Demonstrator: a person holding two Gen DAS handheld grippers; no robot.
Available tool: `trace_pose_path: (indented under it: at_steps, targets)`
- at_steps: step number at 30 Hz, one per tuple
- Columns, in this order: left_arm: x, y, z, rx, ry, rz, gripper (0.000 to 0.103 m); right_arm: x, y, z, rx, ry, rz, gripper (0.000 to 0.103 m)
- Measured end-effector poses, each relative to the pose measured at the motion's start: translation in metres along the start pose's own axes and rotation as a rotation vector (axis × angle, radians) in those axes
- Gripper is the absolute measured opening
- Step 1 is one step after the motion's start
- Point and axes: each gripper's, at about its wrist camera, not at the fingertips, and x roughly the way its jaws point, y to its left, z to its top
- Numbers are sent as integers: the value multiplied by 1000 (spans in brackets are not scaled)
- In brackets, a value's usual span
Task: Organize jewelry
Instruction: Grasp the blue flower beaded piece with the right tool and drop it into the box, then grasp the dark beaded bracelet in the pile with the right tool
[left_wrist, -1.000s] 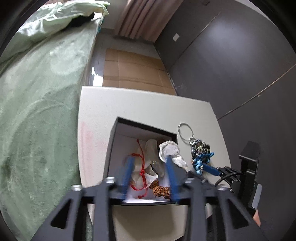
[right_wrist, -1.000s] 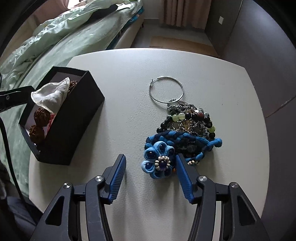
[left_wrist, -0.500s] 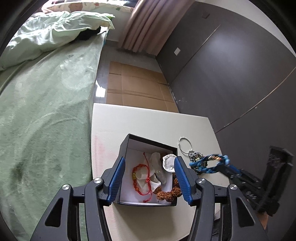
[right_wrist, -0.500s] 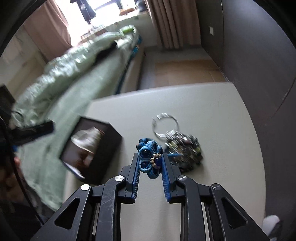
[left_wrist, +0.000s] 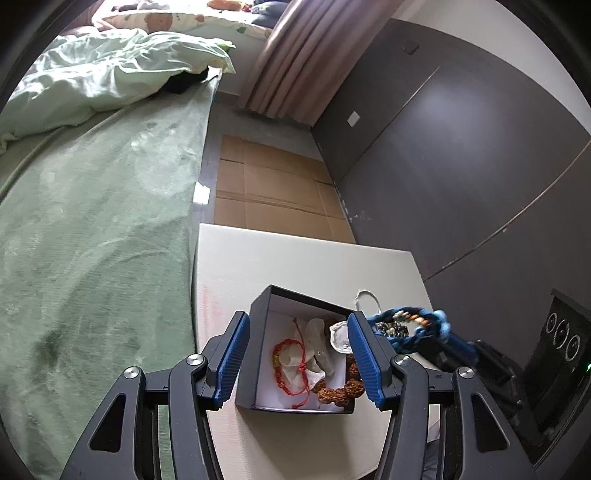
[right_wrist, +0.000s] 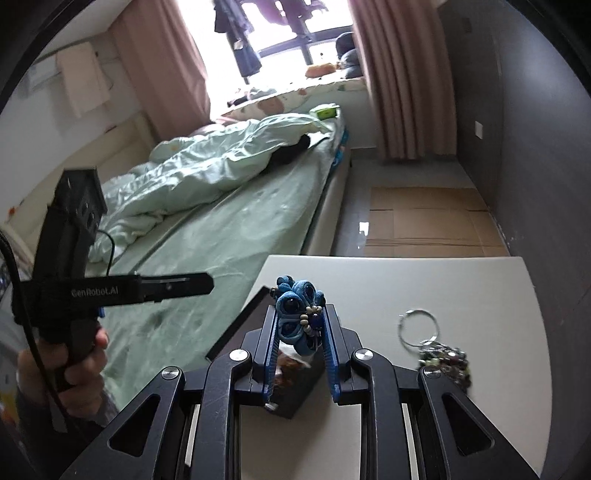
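Right claw (right_wrist: 298, 345) lifted blue bracelet (right_wrist: 297, 314) off white table (right_wrist: 461, 295); green bed (right_wrist: 229, 236) beside.

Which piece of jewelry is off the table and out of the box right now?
The blue braided flower bracelet: it is clamped in the right gripper. The beaded bunch with the ring lies on the table; the red cord bracelet sits in the black box.

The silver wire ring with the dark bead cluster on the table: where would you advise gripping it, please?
Grip the dark bead cluster, coming from above with the pads either side. It is a raised heap offering bulk, whereas the silver wire ring lies flat and thin on the white table, likely slipping.
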Motion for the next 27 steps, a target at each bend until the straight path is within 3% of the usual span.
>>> trace_pose_path:
  at_steps: [4,7,9,11,15,27]
  targets:
    - [-4,4,1,-6,-7,-2,57,16,14,-4,-33,33,-3,23]
    - [-5,5,0,-4,-7,-4,57,31,23,-9,-35,114,36,29]
    - [-5,6,0,-2,-4,-3,56,30,23,-14,-14,132,52,45]
    - [-4,6,0,-1,-2,-3,57,27,20,-15,4,118,62,51]
    - [-4,5,0,2,-2,-7,57,14,6,-14,48,78,79,52]
    - [15,-33,-3,73,27,-29,57,-25,-58,-18,177,43,-3,52]
